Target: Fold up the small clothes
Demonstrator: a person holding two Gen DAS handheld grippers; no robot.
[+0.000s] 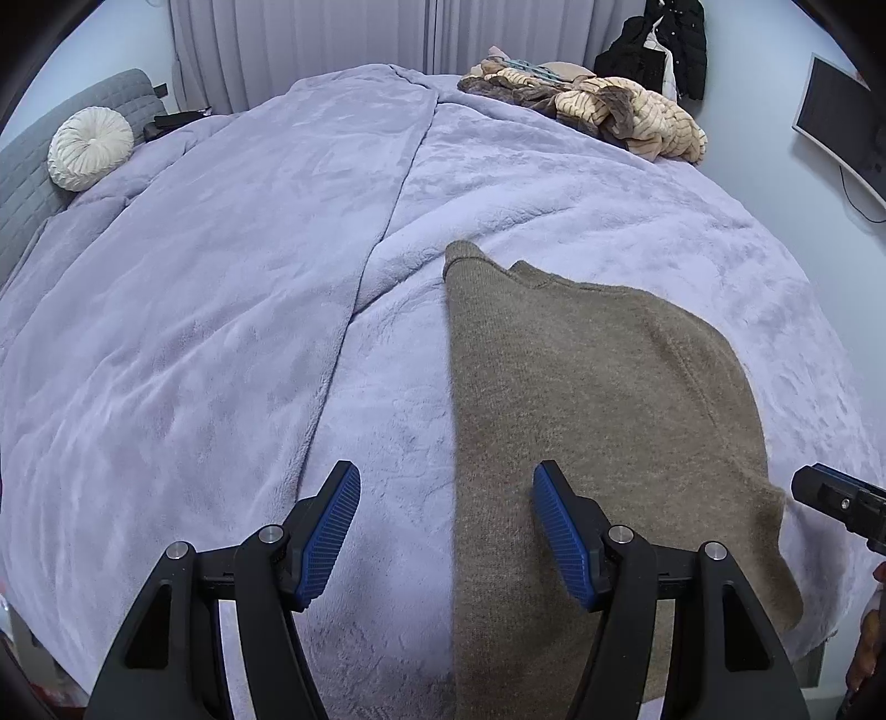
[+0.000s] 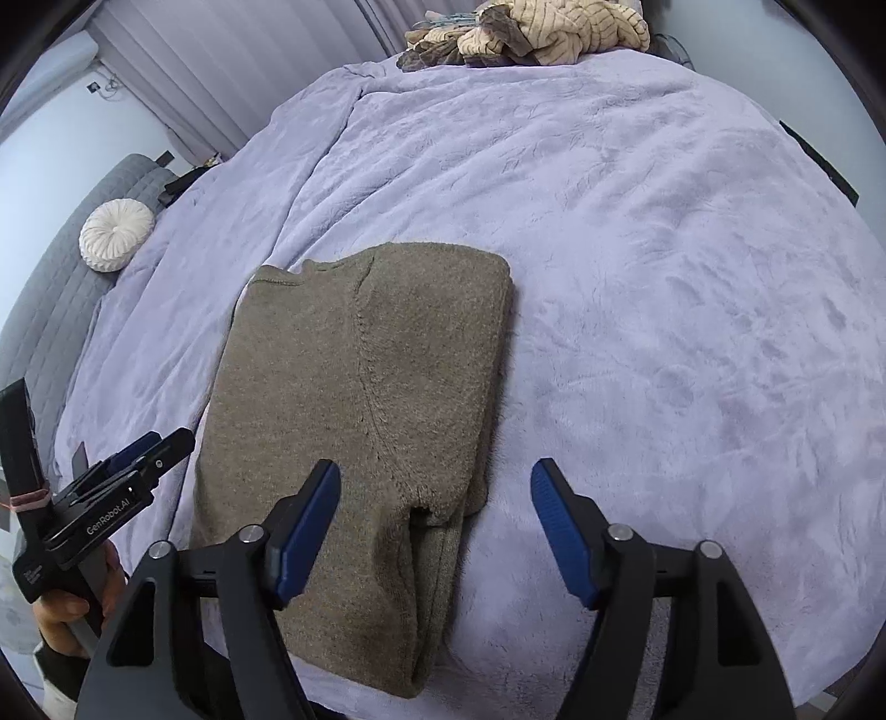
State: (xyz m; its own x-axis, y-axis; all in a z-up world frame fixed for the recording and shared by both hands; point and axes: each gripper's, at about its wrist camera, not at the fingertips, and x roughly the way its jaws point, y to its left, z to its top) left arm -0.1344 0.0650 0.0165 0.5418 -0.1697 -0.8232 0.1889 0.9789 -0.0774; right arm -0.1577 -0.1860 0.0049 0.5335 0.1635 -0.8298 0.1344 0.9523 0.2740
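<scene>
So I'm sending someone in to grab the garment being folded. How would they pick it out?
Look at the big lavender blanket covering the bed. The brown knit sweater lies flat at its near edge, sleeves folded in. The only other clothes are a striped beige heap at the far end.

I see my left gripper (image 1: 446,529) with its jaws spread wide, blue pads (image 1: 331,531) facing each other, nothing between them. My right gripper (image 2: 434,526) is spread just as wide and holds nothing. My left hand (image 2: 66,609) grips its handle at the near left.
</scene>
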